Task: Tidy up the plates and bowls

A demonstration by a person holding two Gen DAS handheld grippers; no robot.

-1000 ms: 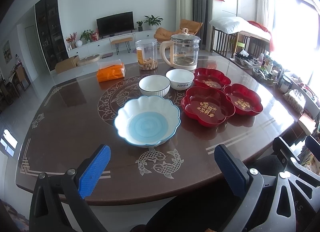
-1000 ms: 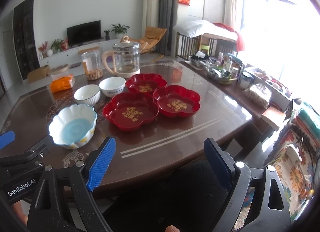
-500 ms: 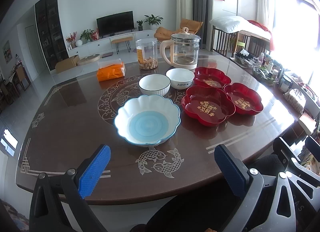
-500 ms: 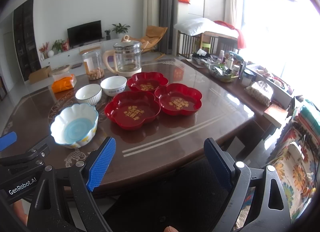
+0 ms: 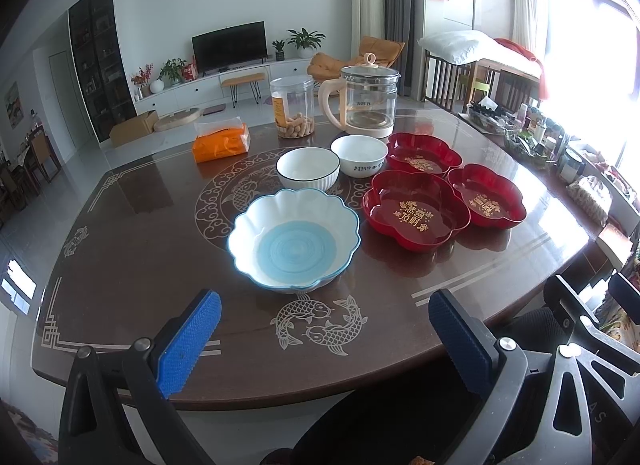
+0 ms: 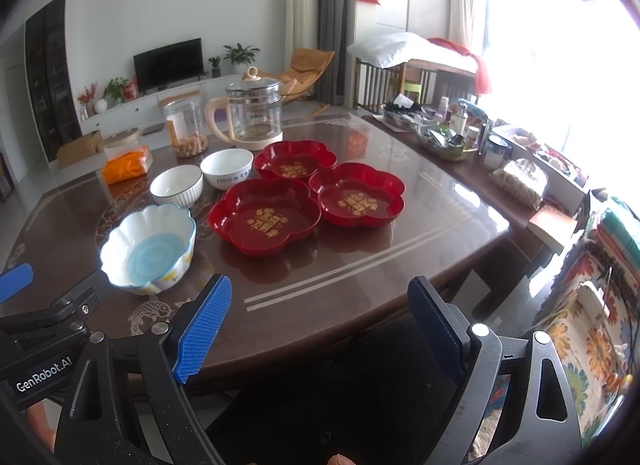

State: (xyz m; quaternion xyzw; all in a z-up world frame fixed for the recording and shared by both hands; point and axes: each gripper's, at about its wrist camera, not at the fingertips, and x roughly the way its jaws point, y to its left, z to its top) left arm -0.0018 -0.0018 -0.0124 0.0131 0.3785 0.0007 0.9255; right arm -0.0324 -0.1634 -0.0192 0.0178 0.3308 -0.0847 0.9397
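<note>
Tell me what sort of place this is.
Most likely a home's open living and dining room: a dining table set with bowls, a television on a low cabinet, and a lounge chair behind.

left gripper: jaws wide, empty | right gripper: same

scalloped bowl: white, pale blue centre, blue rim
ribbed bowl: white, dark rim
plain bowl: white, dark lettering
flower plates: red, gold characters
surface: dark brown, pale fish and scroll inlay
tongs pads: blue, ribbed
packet: orange
</note>
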